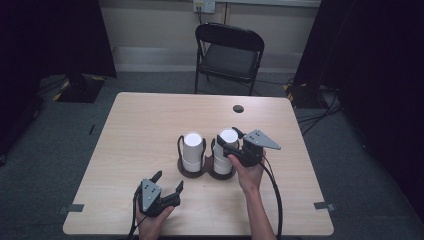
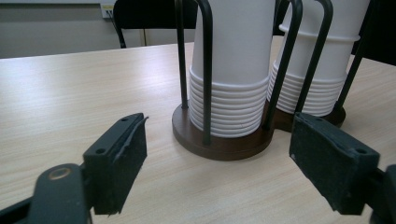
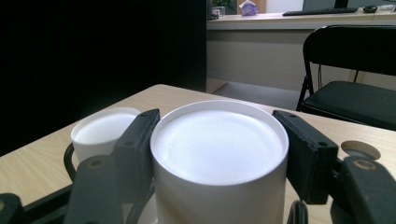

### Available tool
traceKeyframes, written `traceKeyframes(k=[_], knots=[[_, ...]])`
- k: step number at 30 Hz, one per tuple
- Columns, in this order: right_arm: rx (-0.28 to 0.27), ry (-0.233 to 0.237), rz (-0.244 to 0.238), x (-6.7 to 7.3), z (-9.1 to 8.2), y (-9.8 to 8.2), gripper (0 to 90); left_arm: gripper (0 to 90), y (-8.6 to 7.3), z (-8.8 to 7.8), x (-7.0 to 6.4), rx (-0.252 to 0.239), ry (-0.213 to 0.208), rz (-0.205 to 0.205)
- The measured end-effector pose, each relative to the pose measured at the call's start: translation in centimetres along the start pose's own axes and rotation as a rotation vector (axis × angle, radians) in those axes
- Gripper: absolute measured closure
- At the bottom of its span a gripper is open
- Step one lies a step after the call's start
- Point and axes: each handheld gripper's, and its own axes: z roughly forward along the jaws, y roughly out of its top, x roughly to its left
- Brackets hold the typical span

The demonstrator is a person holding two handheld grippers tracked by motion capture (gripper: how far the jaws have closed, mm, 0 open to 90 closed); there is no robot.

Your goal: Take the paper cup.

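Two stacks of upturned white paper cups stand in a black wire holder on a brown base [image 1: 207, 173] at the table's middle. My right gripper [image 1: 227, 138] reaches in from the right and is shut on the top cup [image 3: 219, 154] of the right stack [image 1: 223, 162], a pad pressed on each side just below its rim. The left stack [image 1: 192, 150] stands free beside it. Down near the front edge my left gripper [image 1: 168, 181] rests open with nothing between its pads, pointed at the holder [image 2: 224, 147] and the left stack [image 2: 231, 70].
The light wooden table [image 1: 140, 125] has a small round dark grommet [image 1: 238, 108] near its far edge. A black folding chair [image 1: 229, 52] stands beyond the table. The right gripper's cable [image 1: 276, 195] trails back over the front right of the tabletop.
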Motion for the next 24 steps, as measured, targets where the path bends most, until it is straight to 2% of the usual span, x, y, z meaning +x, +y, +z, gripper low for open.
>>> traceKeyframes(k=[9, 12, 24], knots=[[-0.014, 0.003, -0.006, 0.1, 0.0, 1.0, 34.9, 19.8, 0.0, 0.0, 0.2, 0.001, -0.019, -0.009], [-0.020, 0.006, -0.004, 0.2, -0.1, 1.4, 34.9, 21.8, 0.1, 0.1, 0.2, 0.010, -0.029, 0.000], [-0.027, 0.004, -0.012, 0.1, -0.2, 2.4, 35.0, 21.8, 0.1, 0.2, 0.0, 0.018, -0.034, 0.009]])
